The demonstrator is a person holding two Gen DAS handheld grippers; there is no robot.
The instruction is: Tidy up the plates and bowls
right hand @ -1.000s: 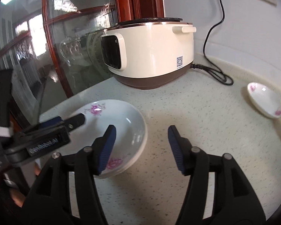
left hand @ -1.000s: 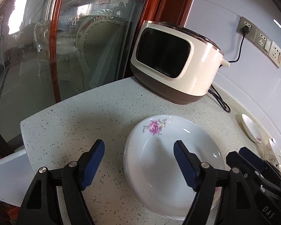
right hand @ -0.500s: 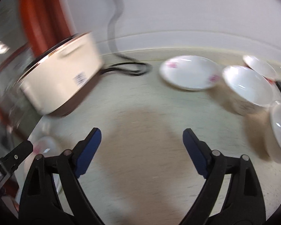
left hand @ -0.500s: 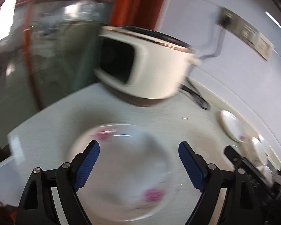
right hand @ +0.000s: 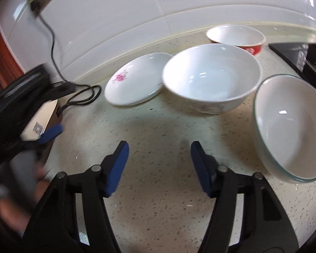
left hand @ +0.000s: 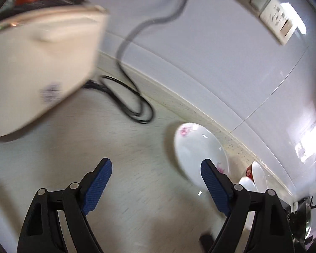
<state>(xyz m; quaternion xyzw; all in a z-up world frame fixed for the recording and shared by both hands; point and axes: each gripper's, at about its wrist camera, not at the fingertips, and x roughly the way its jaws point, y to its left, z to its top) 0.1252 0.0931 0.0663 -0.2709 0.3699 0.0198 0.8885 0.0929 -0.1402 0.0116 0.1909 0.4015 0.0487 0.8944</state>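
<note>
My left gripper is open over bare counter, with nothing between its blue pads. A small white plate with pink flowers lies just past its right finger. My right gripper hovers over the counter, its jaws closing on nothing. Ahead of it lie the same flowered plate, a large white bowl, a red bowl by the wall and a green-rimmed white bowl at the right. In the right wrist view the left gripper's blue fingertip shows at the left, blurred.
A cream rice cooker stands at the left, and its black cable loops across the counter to the wall sockets. A dark stove top borders the counter at the far right. A hand holds the left gripper.
Both grippers have swung right, away from the big flowered plate and the cooker, toward the small plate and bowls. The big plate has left view. The right jaws widened, then narrowed.
</note>
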